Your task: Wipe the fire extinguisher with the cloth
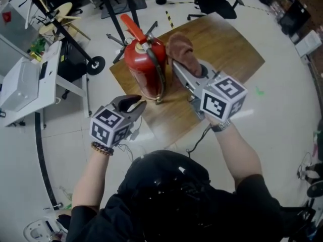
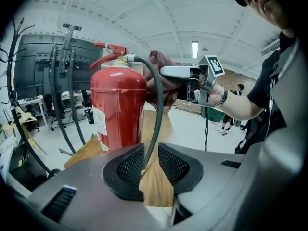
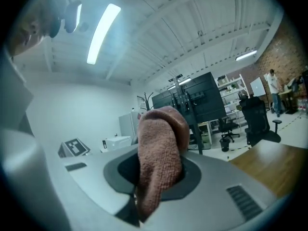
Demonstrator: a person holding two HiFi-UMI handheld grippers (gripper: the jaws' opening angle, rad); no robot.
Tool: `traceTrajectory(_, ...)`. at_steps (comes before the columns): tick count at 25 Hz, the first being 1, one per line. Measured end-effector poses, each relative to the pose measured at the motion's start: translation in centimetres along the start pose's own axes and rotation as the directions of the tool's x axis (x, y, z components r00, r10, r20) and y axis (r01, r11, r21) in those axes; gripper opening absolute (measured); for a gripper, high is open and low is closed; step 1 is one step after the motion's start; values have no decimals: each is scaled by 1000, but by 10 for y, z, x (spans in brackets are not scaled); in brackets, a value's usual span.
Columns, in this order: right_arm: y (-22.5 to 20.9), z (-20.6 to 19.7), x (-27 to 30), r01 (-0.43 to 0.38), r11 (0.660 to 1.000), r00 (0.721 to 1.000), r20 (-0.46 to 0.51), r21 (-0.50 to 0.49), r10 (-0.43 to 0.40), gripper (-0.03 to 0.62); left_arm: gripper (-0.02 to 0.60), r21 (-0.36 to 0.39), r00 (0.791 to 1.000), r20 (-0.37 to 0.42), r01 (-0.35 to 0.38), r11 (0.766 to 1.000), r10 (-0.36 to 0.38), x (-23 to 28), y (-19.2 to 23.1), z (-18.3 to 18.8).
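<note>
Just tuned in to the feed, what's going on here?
A person works with a gripper in each hand. The right gripper is shut on the cloth and holds it up beside the top of the extinguisher, which stands on the table. I can't tell whether cloth and extinguisher touch. The left gripper is open, low in front of the extinguisher, with the end of the hose hanging between its jaws, not clamped.

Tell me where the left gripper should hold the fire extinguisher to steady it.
Probably the narrow valve neck atop the upright fire extinguisher, from the head view's left: the body looks too wide for the jaws, and the right gripper with the cloth occupies the right side.
</note>
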State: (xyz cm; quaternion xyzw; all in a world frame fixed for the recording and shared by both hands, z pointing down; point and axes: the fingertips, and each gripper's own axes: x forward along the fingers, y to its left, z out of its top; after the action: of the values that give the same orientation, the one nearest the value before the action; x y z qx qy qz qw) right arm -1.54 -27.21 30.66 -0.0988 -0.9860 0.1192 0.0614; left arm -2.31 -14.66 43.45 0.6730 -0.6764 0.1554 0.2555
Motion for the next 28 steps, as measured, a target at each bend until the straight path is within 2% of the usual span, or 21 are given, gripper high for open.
traceTrajectory(5, 0, -28, 14, -1, 995, 999, -38, 102, 5, 68, 75, 14, 1000, -20, 25, 1000, -24, -11, 3, -6)
traceTrajectory(12, -13, -69, 25, -7, 970, 997, -72, 244, 25, 67, 75, -4, 998, -48, 30, 1000, -30, -20, 14, -20)
traceTrajectory(20, -20, -117, 32, -30, 958, 987, -145, 285, 74, 66, 75, -13, 997, -67, 38, 999, -39, -16, 18, -28)
traceTrajectory(28, -41, -174, 39, -7, 949, 965, -246, 317, 90, 66, 75, -18, 995, -90, 33, 999, -35, -13, 14, -32)
